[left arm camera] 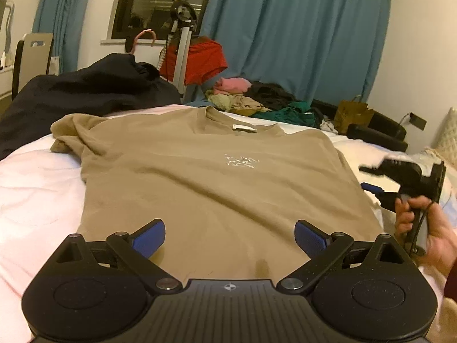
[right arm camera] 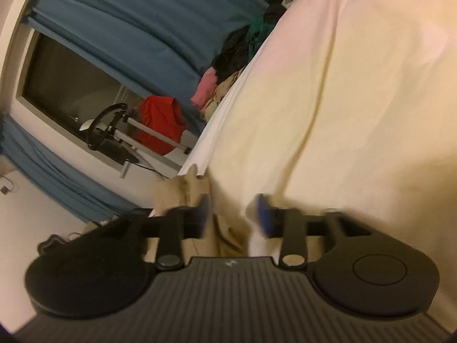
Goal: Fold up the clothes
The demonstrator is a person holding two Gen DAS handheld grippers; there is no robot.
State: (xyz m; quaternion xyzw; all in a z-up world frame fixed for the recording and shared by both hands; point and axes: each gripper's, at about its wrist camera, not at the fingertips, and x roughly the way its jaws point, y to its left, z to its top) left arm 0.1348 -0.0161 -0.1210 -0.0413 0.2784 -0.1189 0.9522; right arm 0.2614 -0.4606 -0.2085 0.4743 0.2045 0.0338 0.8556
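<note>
Here, a tan T-shirt (left arm camera: 205, 177) lies spread flat on the pale pink bedsheet (left arm camera: 34, 188), collar toward twelve o'clock, a small white emblem on its chest. The left gripper (left arm camera: 230, 238) hangs over the hem at six o'clock, its blue ribbed pads spread wide with only cloth beneath them, nothing pinched. At three o'clock a hand (left arm camera: 422, 228) holds the right gripper (left arm camera: 368, 177) just off the shirt's edge. Through the blurred right wrist view, that right gripper (right arm camera: 232, 214) stands half spread, soft tan fabric (right arm camera: 225, 228) bunched between the pads; whether they press it cannot be told. A heap of mixed clothes (left arm camera: 257, 100) sits beyond the collar.
</note>
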